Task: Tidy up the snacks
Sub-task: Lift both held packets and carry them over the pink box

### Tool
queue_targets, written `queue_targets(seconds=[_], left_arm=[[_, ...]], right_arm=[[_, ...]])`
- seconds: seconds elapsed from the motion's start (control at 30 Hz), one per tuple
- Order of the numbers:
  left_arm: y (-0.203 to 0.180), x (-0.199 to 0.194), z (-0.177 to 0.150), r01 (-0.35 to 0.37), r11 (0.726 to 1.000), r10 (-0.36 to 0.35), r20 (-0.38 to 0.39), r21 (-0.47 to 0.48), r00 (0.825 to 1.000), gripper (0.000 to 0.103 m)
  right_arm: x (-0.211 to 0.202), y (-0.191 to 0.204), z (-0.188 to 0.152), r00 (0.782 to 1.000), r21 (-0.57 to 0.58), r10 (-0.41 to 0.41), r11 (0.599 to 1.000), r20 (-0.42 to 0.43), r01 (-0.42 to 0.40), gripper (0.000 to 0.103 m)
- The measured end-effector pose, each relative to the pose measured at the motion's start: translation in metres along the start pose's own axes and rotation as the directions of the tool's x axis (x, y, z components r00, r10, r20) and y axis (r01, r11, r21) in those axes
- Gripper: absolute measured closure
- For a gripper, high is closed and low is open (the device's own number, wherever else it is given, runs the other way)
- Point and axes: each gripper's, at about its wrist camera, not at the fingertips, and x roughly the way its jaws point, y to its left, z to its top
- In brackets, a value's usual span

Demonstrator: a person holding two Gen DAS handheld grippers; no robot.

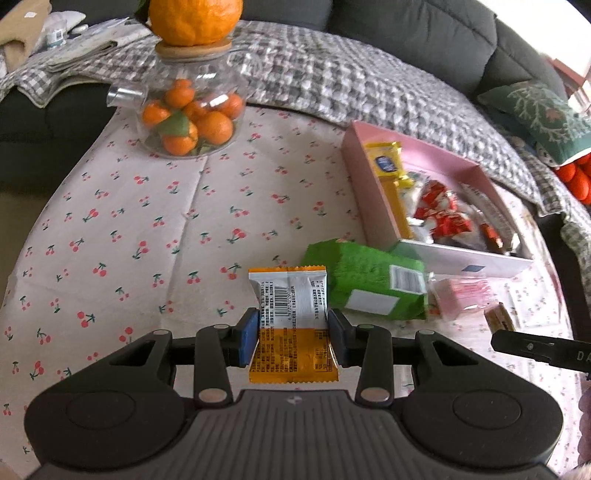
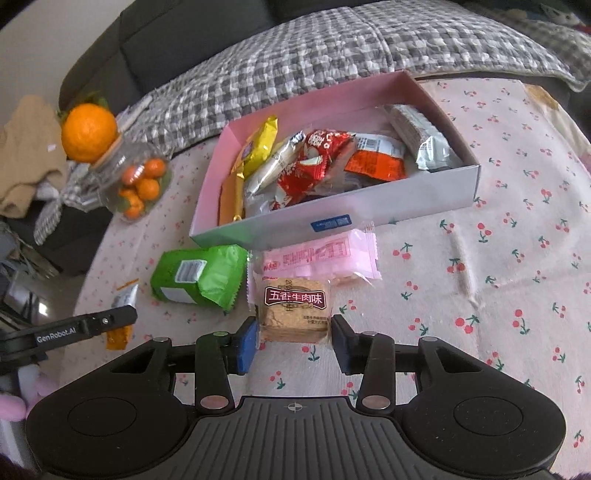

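My left gripper (image 1: 291,334) is shut on an orange and silver snack packet (image 1: 288,295), held by its long sides above the cherry-print tablecloth (image 1: 147,229). In the right wrist view that same gripper (image 2: 122,321) shows at the left edge with the packet (image 2: 119,336). My right gripper (image 2: 294,341) is shut on a brown cracker packet (image 2: 293,308) with a dark red label. Just beyond lie a pink packet (image 2: 321,254) and a green packet (image 2: 201,275). Behind them stands the open pink box (image 2: 406,210), with several wrapped snacks inside.
A glass jar of small mandarins (image 1: 188,118) with a large orange (image 1: 195,18) on its lid stands at the table's far left. A grey checked blanket (image 1: 351,85) and a dark sofa (image 1: 424,33) lie behind the table. A green cushion (image 1: 539,110) sits far right.
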Motion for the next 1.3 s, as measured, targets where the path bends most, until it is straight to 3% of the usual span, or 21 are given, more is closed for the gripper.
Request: queue_targets(seconds=[0.27, 0.7, 1.0, 1.3], left_arm=[[-0.011, -0.010, 0.003, 0.047, 0.999, -0.047, 0.027, 0.007, 0.999, 0.066], [-0.039, -0.010, 0.014, 0.091, 0.996, -0.091, 0.057, 0.006, 0.994, 0.066], [-0.072, 0.005, 0.030, 0.092, 0.995, -0.095, 0.096, 0.032, 0.991, 0.066], [-0.107, 0.036, 0.069, 0.097, 0.995, -0.100, 0.105, 0.037, 0.989, 0.066]], right_arm=[[-0.021, -0.008, 0.007, 0.998, 0.040, 0.037, 0.998, 0.046, -0.039, 0.062], [-0.037, -0.027, 0.031, 0.990, 0.161, 0.014, 0.986, 0.143, -0.038, 0.062], [-0.026, -0.042, 0.067, 0.984, 0.307, -0.002, 0.950, 0.178, -0.053, 0.062], [0.001, -0.075, 0.105, 0.974, 0.431, 0.036, 0.893, 0.224, -0.132, 0.062]])
